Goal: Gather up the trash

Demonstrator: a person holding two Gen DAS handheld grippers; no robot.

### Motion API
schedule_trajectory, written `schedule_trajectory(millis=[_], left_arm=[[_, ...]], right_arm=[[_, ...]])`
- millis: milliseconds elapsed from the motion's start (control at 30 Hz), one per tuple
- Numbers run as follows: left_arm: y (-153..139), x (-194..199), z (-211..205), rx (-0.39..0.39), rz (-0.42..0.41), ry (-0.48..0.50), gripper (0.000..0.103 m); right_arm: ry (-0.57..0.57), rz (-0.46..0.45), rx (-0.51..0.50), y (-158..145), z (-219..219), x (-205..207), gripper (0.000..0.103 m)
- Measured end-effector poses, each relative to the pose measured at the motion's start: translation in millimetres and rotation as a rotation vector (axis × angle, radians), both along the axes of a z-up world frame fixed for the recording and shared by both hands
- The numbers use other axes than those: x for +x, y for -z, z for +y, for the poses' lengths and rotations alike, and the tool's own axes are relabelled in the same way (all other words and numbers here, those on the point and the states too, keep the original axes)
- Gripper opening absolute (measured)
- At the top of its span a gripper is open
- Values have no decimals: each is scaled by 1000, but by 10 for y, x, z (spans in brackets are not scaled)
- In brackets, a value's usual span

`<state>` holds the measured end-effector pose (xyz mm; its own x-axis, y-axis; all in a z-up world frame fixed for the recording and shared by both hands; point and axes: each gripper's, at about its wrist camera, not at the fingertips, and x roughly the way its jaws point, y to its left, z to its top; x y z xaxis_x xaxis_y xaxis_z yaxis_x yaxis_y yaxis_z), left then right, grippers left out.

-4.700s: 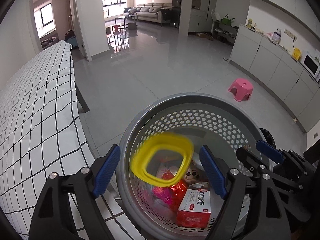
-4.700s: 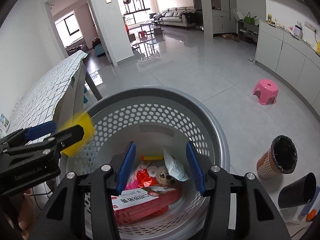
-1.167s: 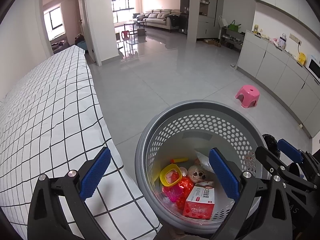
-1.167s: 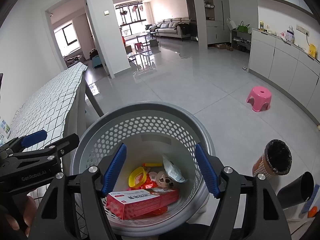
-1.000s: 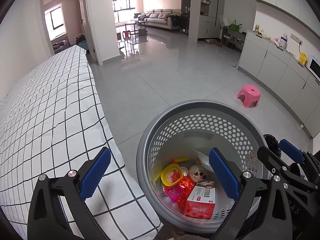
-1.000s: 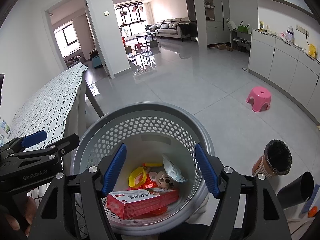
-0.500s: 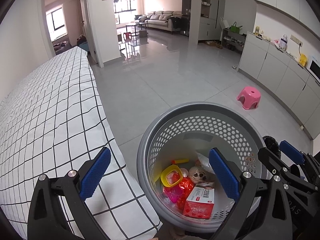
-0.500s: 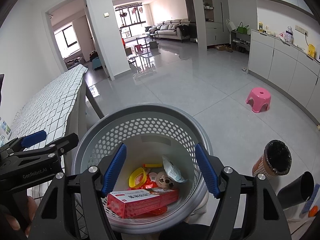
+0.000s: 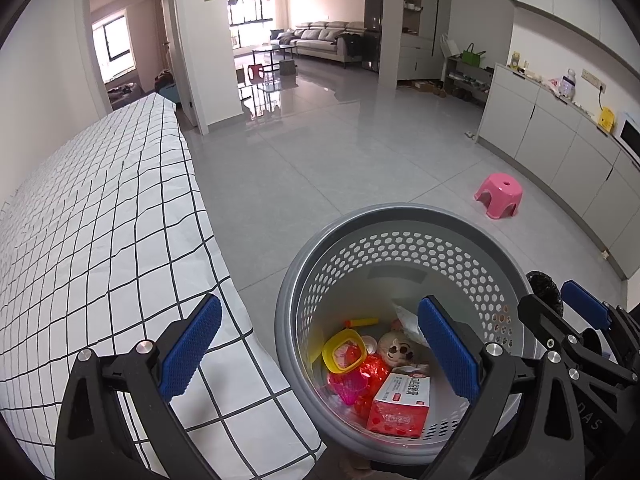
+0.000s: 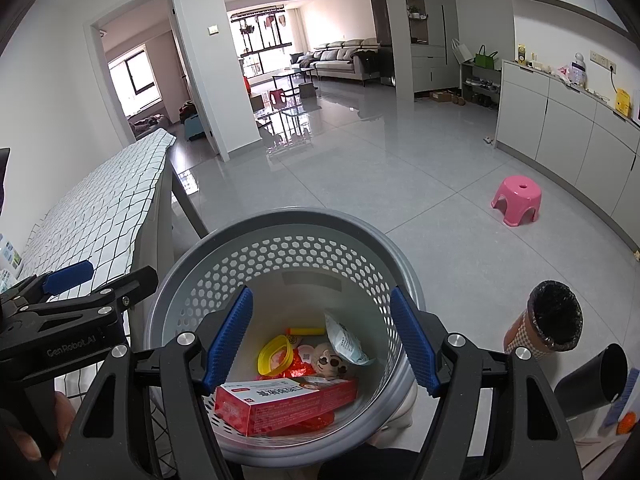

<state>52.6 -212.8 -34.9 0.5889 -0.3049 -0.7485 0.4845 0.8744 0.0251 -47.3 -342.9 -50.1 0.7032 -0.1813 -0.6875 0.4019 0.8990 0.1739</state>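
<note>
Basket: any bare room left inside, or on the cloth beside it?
The basket is bare along its far wall; the red box and yellow ring crowd the near side. The checked tablecloth to its left is bare.

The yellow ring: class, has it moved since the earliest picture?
Yes. The yellow ring dropped from between the left gripper jaws to the bottom of the grey basket.

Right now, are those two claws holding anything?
Left gripper: open, holding nothing.
Right gripper: open, holding nothing, above the basket.
</note>
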Motion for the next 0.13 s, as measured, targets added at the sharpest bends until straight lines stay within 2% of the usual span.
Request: schedule_trajectory(millis=[133], left_arm=[[1, 0, 1, -2, -1, 0, 97]], right_arm=[[0, 0, 0, -3, -1, -1, 68]])
